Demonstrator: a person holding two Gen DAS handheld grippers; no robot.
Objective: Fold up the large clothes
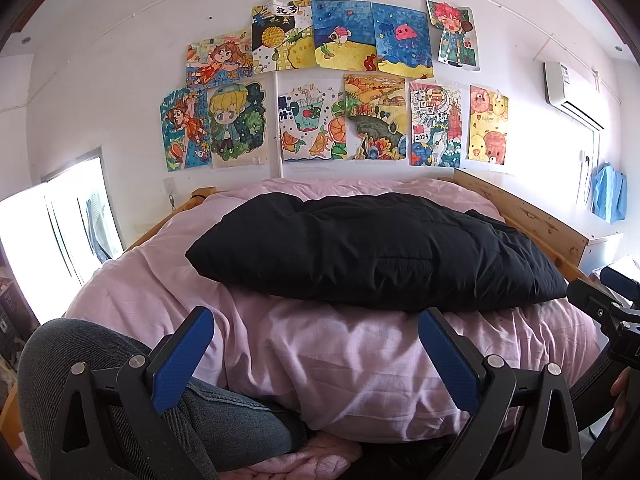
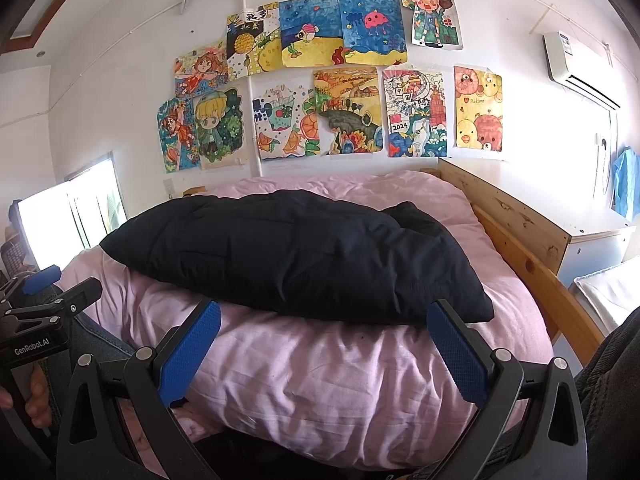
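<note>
- The puffy black quilted jacket (image 1: 372, 252) lay as a compact bundle across the middle of the pink-covered bed (image 1: 352, 360), toward its near edge.
- The left gripper (image 1: 316, 356) and right gripper (image 2: 324, 352) hovered short of it, jaws spread, holding nothing.
- A good next fold likely called for pinching both near corners evenly.

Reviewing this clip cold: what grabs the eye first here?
The black padded garment lies bundled across the pink duvet at centre. Above it, bright children's drawings cover the white wall. Both the left gripper and right gripper hang open, short of the garment.
</note>
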